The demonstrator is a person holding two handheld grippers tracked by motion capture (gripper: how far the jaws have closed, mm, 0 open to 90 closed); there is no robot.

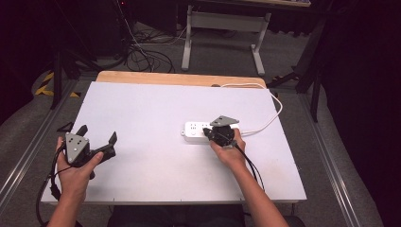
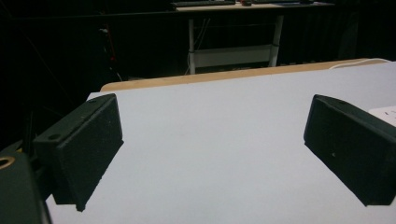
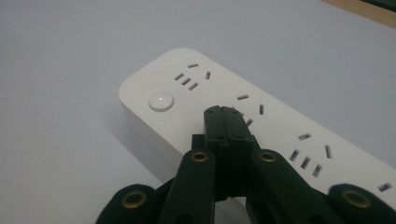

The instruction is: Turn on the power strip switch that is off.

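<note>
- So far, we judge the work to be at its start: we have our closed right gripper [image 3: 223, 112] over the white power strip [image 1: 197, 132], which lies right of the middle of the white table [image 1: 142, 109], its cord [image 1: 265, 120] running off to the far right.
- The round button [image 3: 160, 101] at the strip's left end looks like the aim; the tips sit just right of it, over the sockets, so pressing it seems left to do. We cannot tell whether the tips touch the strip.
- Our right hand [image 1: 231, 151] angles forward and down over the strip's near edge, jaws pressed together with nothing between them.
- Our left gripper [image 1: 97, 142] rests at the near left, well apart from the strip, jaws spread wide and empty.
</note>
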